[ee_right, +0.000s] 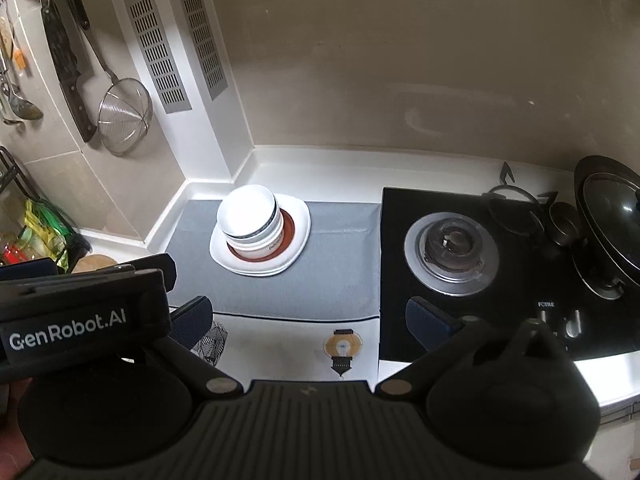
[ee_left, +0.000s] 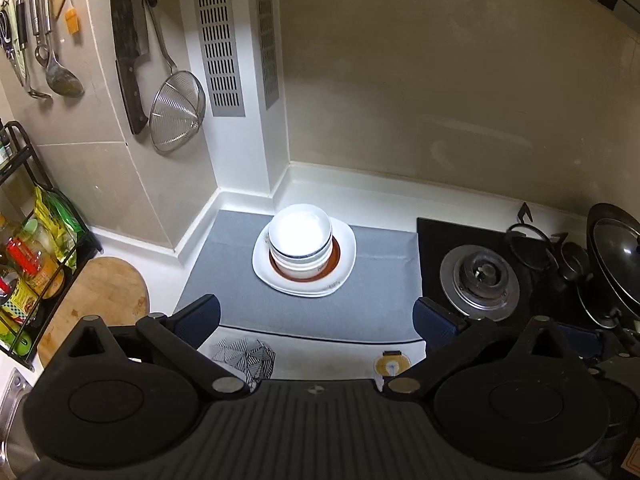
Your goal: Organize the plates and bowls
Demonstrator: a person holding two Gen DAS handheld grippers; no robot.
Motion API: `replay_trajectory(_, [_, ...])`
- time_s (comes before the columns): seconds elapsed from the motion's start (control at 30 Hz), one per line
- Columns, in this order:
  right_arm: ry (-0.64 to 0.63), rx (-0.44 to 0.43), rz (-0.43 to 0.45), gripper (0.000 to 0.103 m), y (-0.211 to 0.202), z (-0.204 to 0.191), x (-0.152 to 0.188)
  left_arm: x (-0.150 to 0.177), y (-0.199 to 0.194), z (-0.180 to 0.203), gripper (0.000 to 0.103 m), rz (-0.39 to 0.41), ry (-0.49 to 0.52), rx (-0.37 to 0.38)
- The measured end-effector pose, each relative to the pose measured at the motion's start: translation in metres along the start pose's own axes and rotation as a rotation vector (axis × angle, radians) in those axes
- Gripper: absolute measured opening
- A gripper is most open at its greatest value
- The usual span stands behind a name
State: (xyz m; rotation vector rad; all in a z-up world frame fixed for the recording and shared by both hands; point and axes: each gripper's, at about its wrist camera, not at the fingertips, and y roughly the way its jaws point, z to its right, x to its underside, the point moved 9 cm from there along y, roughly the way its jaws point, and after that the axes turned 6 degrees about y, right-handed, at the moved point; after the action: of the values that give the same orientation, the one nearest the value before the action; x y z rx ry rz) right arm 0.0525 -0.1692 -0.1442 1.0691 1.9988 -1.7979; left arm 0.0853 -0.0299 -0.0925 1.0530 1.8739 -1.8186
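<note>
A stack of white bowls point(ee_left: 299, 240) sits on a brown-rimmed plate point(ee_left: 335, 258), which lies on white squarish plates point(ee_left: 346, 268), all on a grey mat point(ee_left: 376, 300) by the back corner. The same bowls point(ee_right: 248, 220) and white plates point(ee_right: 298, 228) show in the right wrist view. My left gripper point(ee_left: 316, 320) is open and empty, held above the mat's front, short of the stack. My right gripper point(ee_right: 308, 320) is open and empty over the mat's front edge. The left gripper's body point(ee_right: 80, 312) shows at the left of the right wrist view.
A black gas hob point(ee_right: 452, 248) with a burner lies right of the mat, with a lidded wok point(ee_right: 608, 216) at far right. A knife point(ee_left: 128, 60), strainer point(ee_left: 176, 116) and ladles hang on the left wall. A condiment rack point(ee_left: 28, 248) and a round wooden board point(ee_left: 100, 300) stand left.
</note>
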Motion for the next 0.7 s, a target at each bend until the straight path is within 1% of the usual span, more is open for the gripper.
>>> replay_trajectory(0.1, [0.005, -0.009, -0.003, 0.103, -0.001, 0.001, 0.003, 0.002, -0.004, 0.000, 0.102, 0.003, 0.000, -0.011])
replay_trajectory(0.2, [0.003, -0.010, -0.008, 0.103, -0.002, 0.001, 0.006, 0.005, -0.005, 0.000, 0.102, -0.007, 0.002, -0.014])
replay_trajectory(0.33, [0.007, -0.016, -0.022, 0.103, -0.002, 0.001, 0.012, 0.010, -0.006, -0.002, 0.102, -0.023, 0.004, -0.038])
replay_trajectory(0.47, [0.011, -0.016, -0.022, 0.103, -0.003, 0.002, 0.016, 0.013, -0.007, -0.001, 0.102, -0.025, 0.012, -0.032])
replay_trajectory(0.7, [0.017, -0.030, -0.018, 0.103, -0.004, -0.001, 0.021, 0.017, -0.010, -0.004, 0.102, -0.021, 0.021, -0.044])
